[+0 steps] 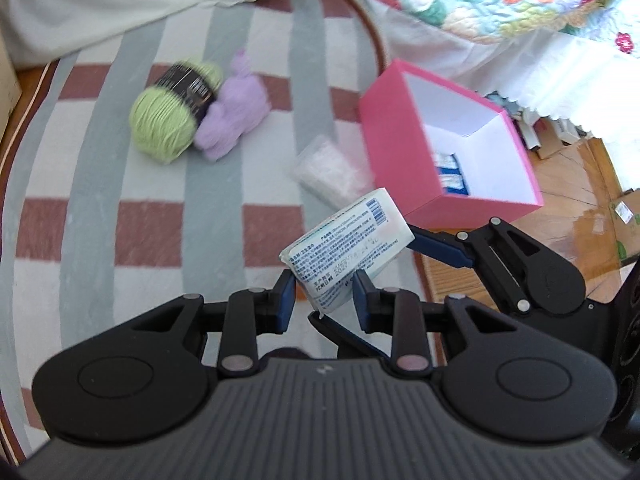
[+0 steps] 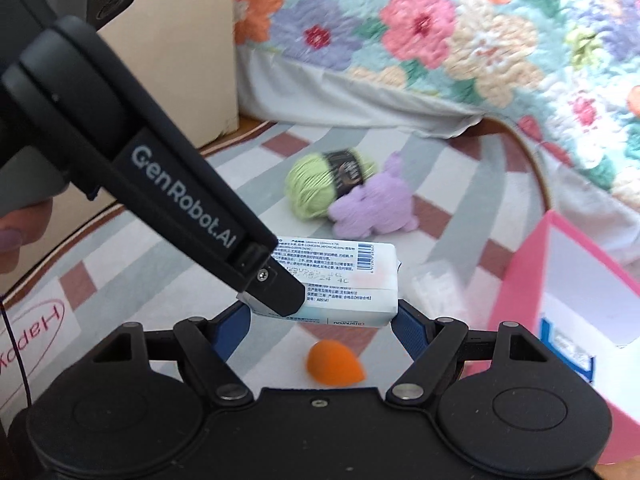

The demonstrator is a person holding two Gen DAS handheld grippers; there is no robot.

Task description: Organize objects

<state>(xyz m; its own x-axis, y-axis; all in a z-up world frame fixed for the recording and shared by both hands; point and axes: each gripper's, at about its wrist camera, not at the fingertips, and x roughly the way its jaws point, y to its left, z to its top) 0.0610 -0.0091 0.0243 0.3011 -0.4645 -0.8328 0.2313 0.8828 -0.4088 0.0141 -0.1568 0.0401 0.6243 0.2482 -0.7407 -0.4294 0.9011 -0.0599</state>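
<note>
wipes packet [image 2: 344, 280] is being held in the air above the striped rug [image 1: 100, 184] | left claw [image 1: 324, 296] is being clamped on 1 end | right claw [image 2: 322, 318] is being closed on its 2 short edges | pink box [image 1: 400, 128] is being kept just beside it, open.
</note>
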